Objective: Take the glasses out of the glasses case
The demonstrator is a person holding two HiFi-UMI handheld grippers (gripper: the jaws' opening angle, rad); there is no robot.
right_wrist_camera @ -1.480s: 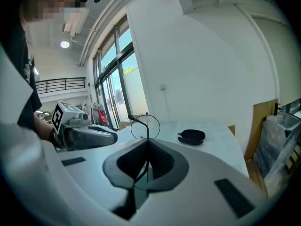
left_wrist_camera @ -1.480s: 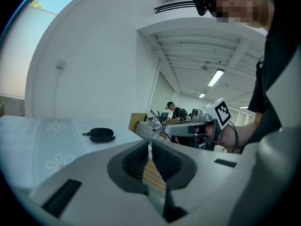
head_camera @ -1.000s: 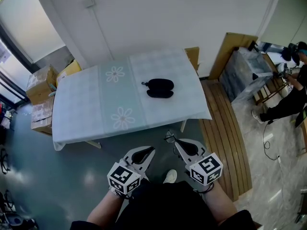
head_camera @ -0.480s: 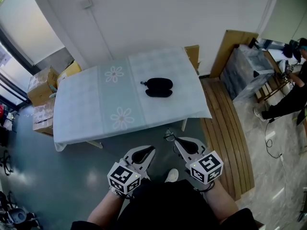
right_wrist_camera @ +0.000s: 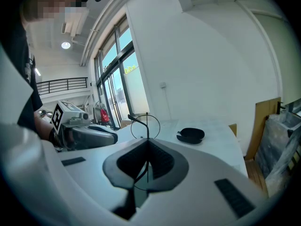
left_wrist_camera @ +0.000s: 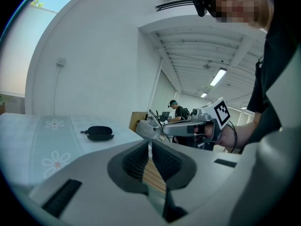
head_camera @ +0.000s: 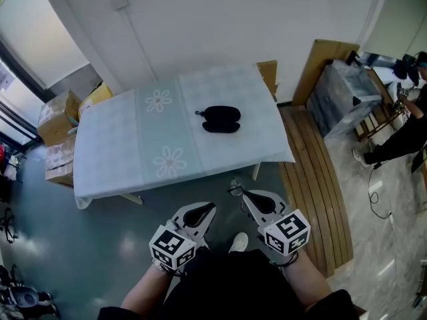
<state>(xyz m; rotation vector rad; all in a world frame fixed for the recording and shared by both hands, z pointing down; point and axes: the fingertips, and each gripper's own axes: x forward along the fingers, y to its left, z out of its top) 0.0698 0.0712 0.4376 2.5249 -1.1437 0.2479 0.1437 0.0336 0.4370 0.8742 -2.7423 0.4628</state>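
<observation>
Black glasses case lies on the worktop, on the right half of the pale checked cloth with daisy prints, nearer the wall side than the front edge. It is well apart from both grippers. Glasses are out of the case and off the worktop, held in the air just below its front edge. Right gripper has its jaws pinching the thin wire frame. In the right gripper view one round lens sticks up above the jaw tips and the case sits beyond on the cloth. Left gripper is just beside the right one, close to the person's body, jaws pressed together with nothing between them. The left gripper view shows only a thin slit between the pads. Both grippers are level and point toward the worktop. Cardboard boxes are stacked on the floor left of the worktop, and wooden planks lie on the floor at its right. Another person is at the far right edge. Cannot tell if the case is fully closed.
</observation>
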